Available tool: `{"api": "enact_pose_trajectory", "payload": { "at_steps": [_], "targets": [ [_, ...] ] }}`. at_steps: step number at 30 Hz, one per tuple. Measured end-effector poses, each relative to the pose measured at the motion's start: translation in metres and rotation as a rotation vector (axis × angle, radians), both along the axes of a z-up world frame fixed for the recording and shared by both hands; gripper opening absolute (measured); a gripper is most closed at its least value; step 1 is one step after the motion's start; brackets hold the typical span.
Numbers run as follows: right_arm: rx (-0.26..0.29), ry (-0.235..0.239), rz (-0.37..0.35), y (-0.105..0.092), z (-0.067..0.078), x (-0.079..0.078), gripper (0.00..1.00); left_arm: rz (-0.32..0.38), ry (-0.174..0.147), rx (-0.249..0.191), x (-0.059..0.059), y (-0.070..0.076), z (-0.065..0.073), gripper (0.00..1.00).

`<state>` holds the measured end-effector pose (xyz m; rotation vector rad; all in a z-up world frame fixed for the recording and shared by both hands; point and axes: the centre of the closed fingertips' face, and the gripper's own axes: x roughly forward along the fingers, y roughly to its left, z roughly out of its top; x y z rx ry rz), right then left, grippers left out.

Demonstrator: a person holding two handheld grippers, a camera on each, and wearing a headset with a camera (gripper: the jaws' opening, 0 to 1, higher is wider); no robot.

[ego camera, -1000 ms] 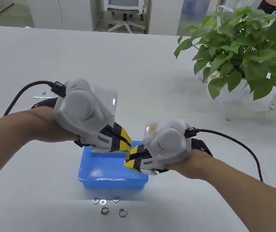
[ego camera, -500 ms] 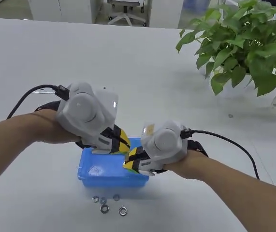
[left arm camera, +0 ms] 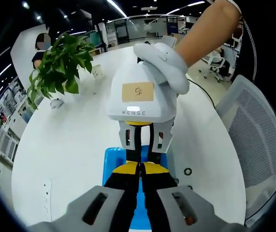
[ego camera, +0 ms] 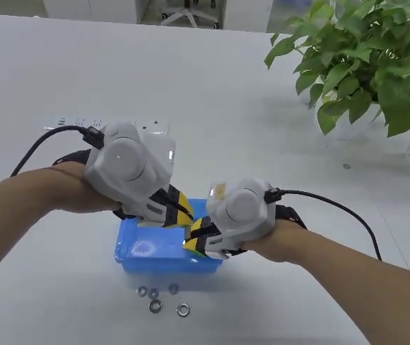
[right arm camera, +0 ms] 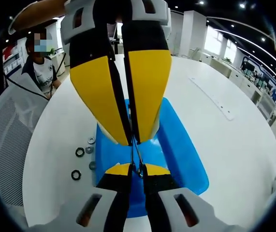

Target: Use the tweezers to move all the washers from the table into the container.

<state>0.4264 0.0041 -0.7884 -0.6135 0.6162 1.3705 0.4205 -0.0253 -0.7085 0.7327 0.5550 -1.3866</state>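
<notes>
Left gripper (ego camera: 179, 212) and right gripper (ego camera: 196, 241) meet over the blue container (ego camera: 129, 251), both clamped shut on the tweezers (right arm camera: 137, 154). 5 washers (ego camera: 155, 307) lie beside it, toward the tabletop's (ego camera: 262, 129) near edge. Likely still readying the tweezers; next, lower them onto 1 washer.

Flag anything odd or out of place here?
Nothing spilled or damaged. Five washers lie on the table beside the blue container. The left gripper and right gripper meet tip to tip above it, tweezers between them.
</notes>
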Motion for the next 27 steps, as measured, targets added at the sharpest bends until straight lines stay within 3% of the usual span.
{"api": "enact_pose_trajectory", "payload": {
  "at_steps": [14, 27],
  "targets": [
    [-0.001, -0.003, 0.004, 0.0, 0.001, 0.0, 0.11, -0.001, -0.004, 0.001, 0.0, 0.001, 0.002, 0.05],
    [0.005, -0.024, 0.008, 0.0, 0.014, -0.003, 0.11, -0.005, -0.023, 0.001, -0.005, 0.001, 0.016, 0.05]
  ]
}}
